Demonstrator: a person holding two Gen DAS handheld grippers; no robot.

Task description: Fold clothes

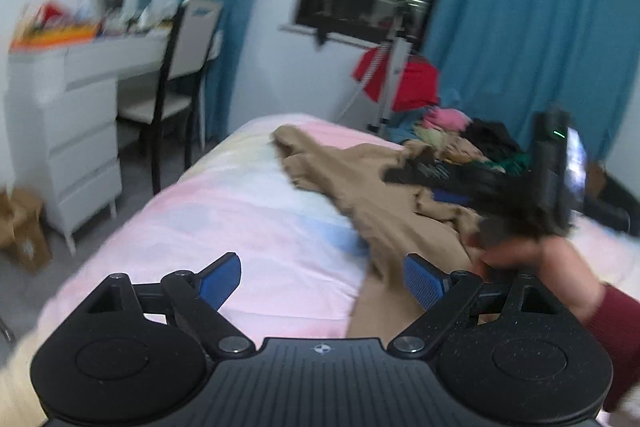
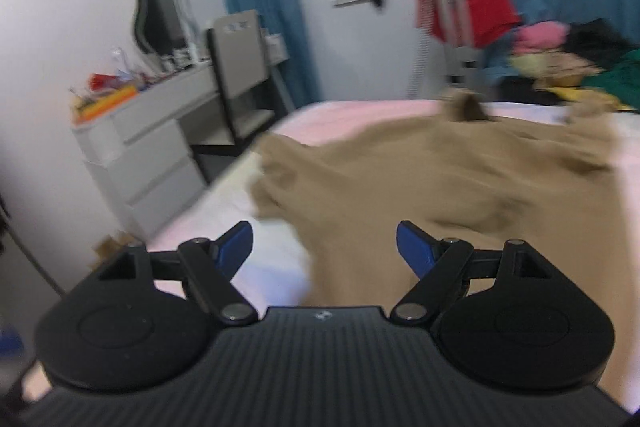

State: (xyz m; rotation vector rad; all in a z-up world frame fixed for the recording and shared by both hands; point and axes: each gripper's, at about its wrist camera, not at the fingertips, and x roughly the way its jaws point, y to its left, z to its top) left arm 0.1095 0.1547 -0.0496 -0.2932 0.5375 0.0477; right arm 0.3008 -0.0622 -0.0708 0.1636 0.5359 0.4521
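Note:
A tan garment (image 1: 384, 187) lies spread and rumpled on the pink bed (image 1: 240, 211); it also shows in the right wrist view (image 2: 460, 179). My left gripper (image 1: 322, 277) is open and empty, above the bed at the garment's left edge. My right gripper (image 2: 324, 247) is open and empty, just above the garment's near edge. In the left wrist view the right gripper (image 1: 416, 173) appears blurred at the right, over the garment, held by a hand in a red sleeve. Both views are motion-blurred.
A heap of colourful clothes (image 1: 460, 135) sits at the bed's far right. A white dresser (image 1: 64, 131) and a chair (image 1: 180, 75) stand left of the bed. A rack with a red garment (image 1: 400, 79), a dark window and blue curtains (image 1: 520, 27) are behind.

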